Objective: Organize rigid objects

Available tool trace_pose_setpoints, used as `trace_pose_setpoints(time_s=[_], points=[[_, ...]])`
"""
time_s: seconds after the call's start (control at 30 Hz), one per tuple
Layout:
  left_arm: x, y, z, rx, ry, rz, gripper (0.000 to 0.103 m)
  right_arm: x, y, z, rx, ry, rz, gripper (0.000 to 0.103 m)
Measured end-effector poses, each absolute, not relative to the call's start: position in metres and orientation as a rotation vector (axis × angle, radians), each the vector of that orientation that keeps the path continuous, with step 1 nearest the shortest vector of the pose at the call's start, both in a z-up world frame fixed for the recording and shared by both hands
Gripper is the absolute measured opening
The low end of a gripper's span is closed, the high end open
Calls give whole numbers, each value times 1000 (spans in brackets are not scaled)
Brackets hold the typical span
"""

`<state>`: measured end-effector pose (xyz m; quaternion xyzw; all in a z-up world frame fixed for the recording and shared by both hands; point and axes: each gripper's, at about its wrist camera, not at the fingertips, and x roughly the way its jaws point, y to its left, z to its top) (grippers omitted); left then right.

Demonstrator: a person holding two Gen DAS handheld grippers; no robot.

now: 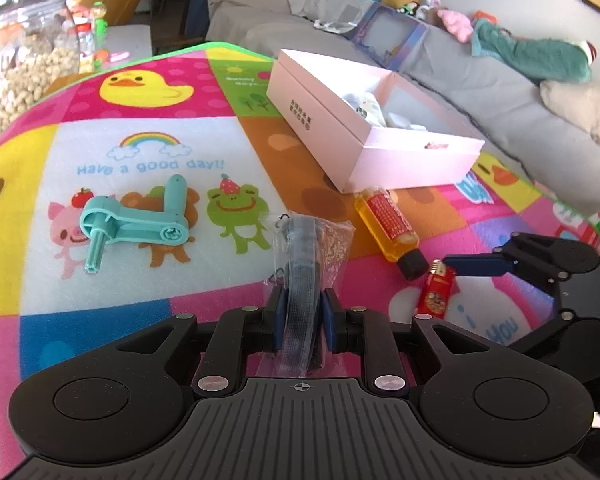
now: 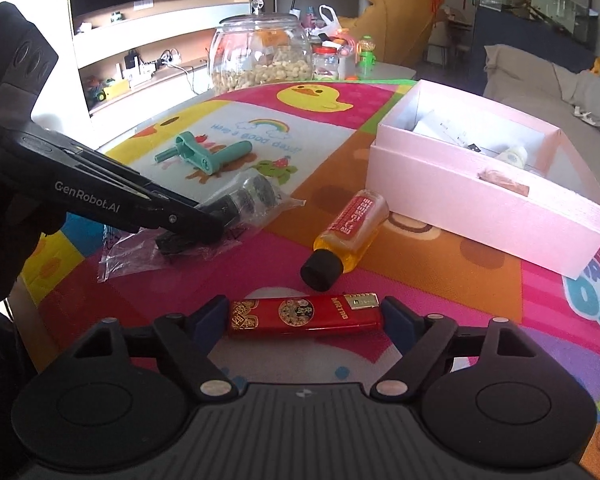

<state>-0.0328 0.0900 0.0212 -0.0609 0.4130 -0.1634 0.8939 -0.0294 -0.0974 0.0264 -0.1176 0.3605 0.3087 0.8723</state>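
Observation:
My left gripper (image 1: 303, 314) is shut on a clear plastic bag with a dark strap (image 1: 302, 256) inside; the bag also shows in the right wrist view (image 2: 236, 204), resting on the mat. My right gripper (image 2: 305, 316) has its pads at both ends of a red lighter (image 2: 305, 314) lying on the mat; the lighter also shows in the left wrist view (image 1: 436, 292). A bottle of yellow liquid (image 2: 350, 232) lies beside the open pink box (image 2: 480, 200). A teal plastic crank handle (image 1: 136, 220) lies on the mat at the left.
The colourful play mat (image 1: 140, 152) covers the table. A large glass jar of nuts (image 2: 260, 56) and small toys stand at its far edge. A grey sofa (image 1: 480, 88) with toys lies beyond the box. The box holds small white items.

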Motion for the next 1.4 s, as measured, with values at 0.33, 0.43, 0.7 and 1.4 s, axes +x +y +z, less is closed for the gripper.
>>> trace_pose_setpoints(time_s=[0.33,0.43,0.7,1.4], points=[[-56,82,38,-141,798,-425,22,-46,-110,66,-250,661,562,82],[-40,78,76,-203,716,-496,22,-43,-115,101,-266,542,527,82],[52,38,200,-120,372,-576,22,37,-127,171,-272,362,296,82],[41,169,63,-256,633,-141,23,3,-89,47,-292,664,492,83]])
